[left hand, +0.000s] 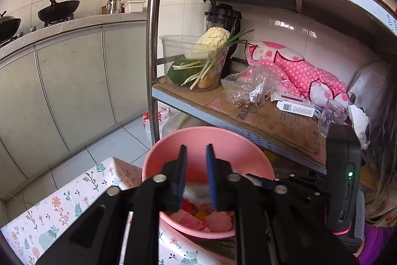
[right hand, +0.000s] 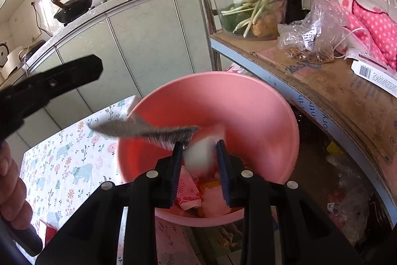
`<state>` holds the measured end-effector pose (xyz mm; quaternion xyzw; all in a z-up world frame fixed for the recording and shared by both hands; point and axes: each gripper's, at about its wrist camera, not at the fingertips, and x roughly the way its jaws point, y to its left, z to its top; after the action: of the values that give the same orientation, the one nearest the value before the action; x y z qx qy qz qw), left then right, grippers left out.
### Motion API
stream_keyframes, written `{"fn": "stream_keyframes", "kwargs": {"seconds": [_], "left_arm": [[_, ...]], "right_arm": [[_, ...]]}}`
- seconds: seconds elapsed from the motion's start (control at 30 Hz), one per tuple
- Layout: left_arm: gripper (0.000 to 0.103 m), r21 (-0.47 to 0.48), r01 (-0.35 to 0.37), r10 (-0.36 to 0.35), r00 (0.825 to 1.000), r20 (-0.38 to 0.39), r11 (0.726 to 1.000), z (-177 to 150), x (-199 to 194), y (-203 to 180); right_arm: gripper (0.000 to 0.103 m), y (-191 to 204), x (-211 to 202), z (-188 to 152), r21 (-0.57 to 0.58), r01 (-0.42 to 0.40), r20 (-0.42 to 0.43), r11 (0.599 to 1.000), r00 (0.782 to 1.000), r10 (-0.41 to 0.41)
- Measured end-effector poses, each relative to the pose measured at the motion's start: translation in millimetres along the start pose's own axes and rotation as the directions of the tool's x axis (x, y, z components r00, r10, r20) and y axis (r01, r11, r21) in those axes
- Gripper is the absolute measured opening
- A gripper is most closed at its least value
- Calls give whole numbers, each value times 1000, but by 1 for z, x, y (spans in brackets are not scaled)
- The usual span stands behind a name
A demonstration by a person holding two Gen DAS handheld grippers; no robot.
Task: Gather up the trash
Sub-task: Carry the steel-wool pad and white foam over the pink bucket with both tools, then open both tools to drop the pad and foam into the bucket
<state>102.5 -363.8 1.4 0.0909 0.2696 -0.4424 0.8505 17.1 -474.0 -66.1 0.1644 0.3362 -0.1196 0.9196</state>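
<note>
Trash: a blurred white lump sits between the right gripper's fingers over the pink basin, with a grey feathery strip reaching left from it across the basin's near-left rim; motion blur hides whether the strip joins the lump.
Right gripper: jaws narrow, the white lump between them and touching the left pad; contact with the right pad is too blurred to judge.
Left gripper: jaws parted a little, nothing between the pads; a pale fuzzy scrap lies below them in the basin.
Pink basin: sits on the floral-cloth surface, just left of the metal rack; pink and yellow wrappers lie at its bottom.
Floral cloth: covers the surface left of and under the basin.
Person: a hand at the left edge of the right wrist view, holding the other tool's black handle.
Rack shelf: cardboard-lined, to the right, carrying a clear tub of vegetables, a crumpled plastic bag and a pink spotted cushion.
Far counter: a black wok on the stove.
</note>
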Motion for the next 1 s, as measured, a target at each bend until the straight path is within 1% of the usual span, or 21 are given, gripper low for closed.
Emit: {"fn": "stream_keyframes", "kwargs": {"seconds": [0.07,0.3,0.4,0.47,0.67,0.8,0.93,1.0], "left_arm": [[18,-6,11,-11,1000,3,1000,1,-3,1],[18,-16,5,-4,1000,29,1000,7,-25,6],[19,-21,4,-3,1000,18,1000,8,-33,7],[19,-24,-1,1,1000,22,1000,8,-40,7],[19,-20,0,1,999,44,1000,7,-68,5],[19,-8,0,1,998,61,1000,5,-88,2],[19,-10,-9,10,997,71,1000,-2,-111,1],[19,-21,-17,18,997,69,1000,-6,-121,3]], "right_arm": [[29,-1,0,-1,-3,8,-1,1000,1000,-8],[29,1,-7,-1,-28,7,16,1000,1000,-7],[29,2,-11,1,-31,10,23,999,1000,-9],[37,3,-14,2,-35,10,31,999,999,-9],[38,8,-27,2,-63,13,49,998,999,-10],[38,15,-41,2,-85,-14,66,996,998,20],[38,26,-61,-2,-129,-58,90,990,993,70],[38,33,-72,-5,-147,-94,92,985,990,108]]}}
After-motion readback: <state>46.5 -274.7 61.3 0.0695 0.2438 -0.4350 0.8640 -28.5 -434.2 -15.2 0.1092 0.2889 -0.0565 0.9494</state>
